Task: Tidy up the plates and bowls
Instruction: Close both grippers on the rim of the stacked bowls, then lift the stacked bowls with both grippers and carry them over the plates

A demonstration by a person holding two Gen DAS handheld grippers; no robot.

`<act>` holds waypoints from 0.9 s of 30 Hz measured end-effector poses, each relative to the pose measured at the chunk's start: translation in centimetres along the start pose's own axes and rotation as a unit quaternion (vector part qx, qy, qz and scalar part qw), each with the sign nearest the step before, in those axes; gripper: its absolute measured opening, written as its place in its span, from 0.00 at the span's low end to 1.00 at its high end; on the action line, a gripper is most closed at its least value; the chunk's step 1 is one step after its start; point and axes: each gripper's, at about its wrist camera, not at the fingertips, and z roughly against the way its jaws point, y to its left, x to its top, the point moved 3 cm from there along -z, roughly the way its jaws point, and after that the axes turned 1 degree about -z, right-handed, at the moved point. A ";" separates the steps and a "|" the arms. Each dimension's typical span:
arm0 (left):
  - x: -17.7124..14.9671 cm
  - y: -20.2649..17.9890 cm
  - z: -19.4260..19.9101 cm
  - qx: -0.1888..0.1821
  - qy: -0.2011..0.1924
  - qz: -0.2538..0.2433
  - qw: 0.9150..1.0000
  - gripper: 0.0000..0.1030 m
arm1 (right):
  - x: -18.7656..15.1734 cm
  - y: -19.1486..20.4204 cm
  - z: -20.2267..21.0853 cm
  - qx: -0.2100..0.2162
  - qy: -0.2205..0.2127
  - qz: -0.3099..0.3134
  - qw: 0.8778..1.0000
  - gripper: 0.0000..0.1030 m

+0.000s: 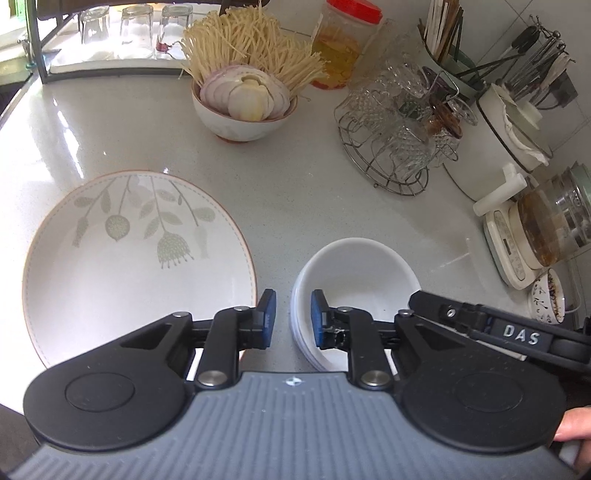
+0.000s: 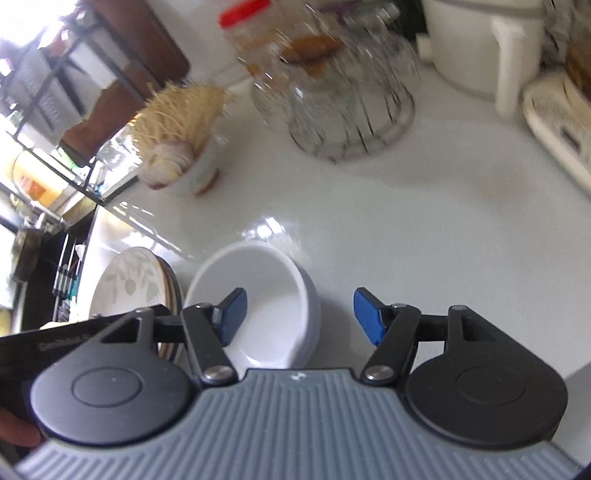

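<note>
White bowls (image 1: 354, 291) are sitting stacked beside the floral plate (image 1: 136, 258) on the tabletop (image 1: 295, 177); I am holding my left tool (image 1: 293, 317) slightly apart over their rim, and my right tool (image 2: 299, 317) wide apart, gripping nothing.

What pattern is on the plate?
Grey-green leaves and flowers on white, thin reddish rim; plate shows best in left wrist view.

A pale grey speckled stone countertop (image 1: 288, 177) spreads ahead of the jaws, glossy with daylight glare. Beyond them to the left stands a dark metal-framed shelf rack (image 2: 74, 122) against a bright window (image 1: 11, 33); far right, white wall tiles (image 1: 517, 14).
</note>
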 end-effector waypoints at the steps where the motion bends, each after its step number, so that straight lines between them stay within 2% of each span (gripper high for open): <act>1: -0.1 0.0 -0.1 0.000 0.001 -0.002 1.000 0.22 | -0.3 -0.3 -0.3 0.006 0.004 -0.013 1.000 0.64; 3: -0.1 0.0 -0.3 -0.001 0.002 -0.009 1.000 0.25 | -1.1 -0.9 -1.0 0.017 0.021 -0.039 0.999 0.64; 5: -0.1 0.1 -0.4 -0.007 0.003 -0.011 1.000 0.31 | -1.7 -1.2 -1.8 0.033 0.034 -0.061 0.997 0.58; 7: -0.1 0.2 -0.5 -0.028 -0.002 -0.008 1.000 0.36 | -2.4 -1.5 -2.6 0.041 0.051 -0.090 0.994 0.54; 9: -0.2 0.3 -0.6 -0.034 -0.004 -0.006 0.999 0.38 | -2.8 -1.5 -3.2 0.043 0.059 -0.102 0.992 0.53; 10: -0.1 0.2 -0.6 -0.034 -0.005 -0.008 0.999 0.39 | -3.0 -1.5 -3.4 0.044 0.063 -0.109 0.991 0.48; 13: -0.1 0.2 -0.6 -0.037 -0.006 -0.009 0.999 0.40 | -3.4 -1.4 -3.7 0.047 0.065 -0.118 0.990 0.41; 15: 0.0 0.2 -0.5 -0.041 -0.011 -0.011 0.999 0.41 | -3.7 -1.5 -4.1 0.042 0.067 -0.126 0.989 0.32; 22: -0.5 -0.5 -0.7 -0.045 0.003 -0.026 0.999 0.42 | -3.4 -2.0 -3.8 0.037 0.066 -0.148 0.986 0.19; 27: -1.5 -1.8 -1.6 -0.032 0.018 -0.054 0.998 0.42 | -3.5 -2.3 -3.7 0.026 0.067 -0.145 0.987 0.17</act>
